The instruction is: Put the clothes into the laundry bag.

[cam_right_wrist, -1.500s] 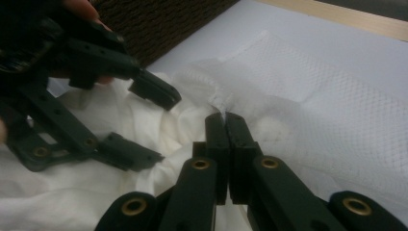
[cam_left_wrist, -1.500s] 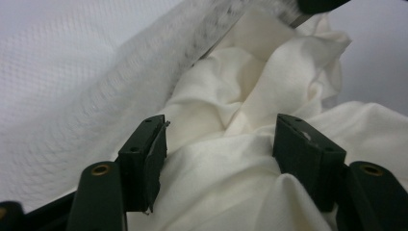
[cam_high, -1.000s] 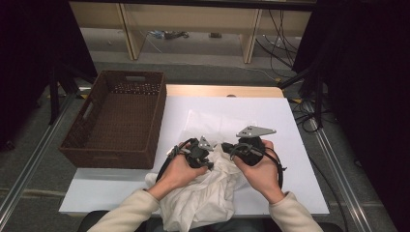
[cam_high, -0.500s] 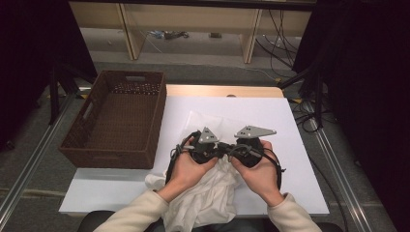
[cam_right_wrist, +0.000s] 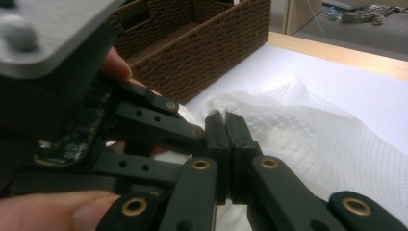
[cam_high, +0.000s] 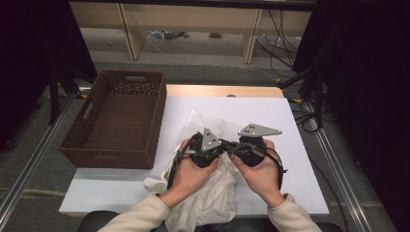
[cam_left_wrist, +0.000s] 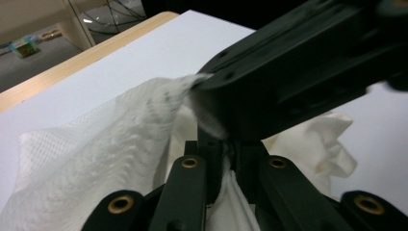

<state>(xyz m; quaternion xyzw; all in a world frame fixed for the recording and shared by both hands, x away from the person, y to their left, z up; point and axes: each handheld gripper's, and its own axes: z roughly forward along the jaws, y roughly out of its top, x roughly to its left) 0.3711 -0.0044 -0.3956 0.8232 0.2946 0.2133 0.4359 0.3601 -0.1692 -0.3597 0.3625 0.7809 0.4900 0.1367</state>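
Grippers meet nose to nose over the near middle of the table (cam_high: pixel 290 125). The left gripper (cam_high: pixel 218 145) has its jaws closed on a fold of the white cloth (cam_high: pixel 212 198); the left gripper view shows the fabric (cam_left_wrist: pixel 120 144) pinched between the pads. The right gripper (cam_high: pixel 231 146) has its jaws pressed together, and the right gripper view shows the cloth's mesh edge (cam_right_wrist: pixel 298 120) caught at their tips. Each is held in a hand, left hand (cam_high: pixel 191 171) and right hand (cam_high: pixel 258 176), with pale sleeves entering from the near edge.

The cloth lies bunched beneath the grippers, one part spreading toward the table's centre and the rest hanging over the near edge.

A brown woven basket (cam_high: pixel 116 150) stands at the left edge of the table, overhanging it. Its floor looks bare; small dark items line the inside of its far wall, too small to identify.

The point where the two pairs of jaws meet is covered by the gripper bodies and grey plates in the high view. The lower end of the cloth is cut off at the bottom of that view.

Shelving legs and loose cables (cam_high: pixel 167 35) sit on the floor beyond the far edge.
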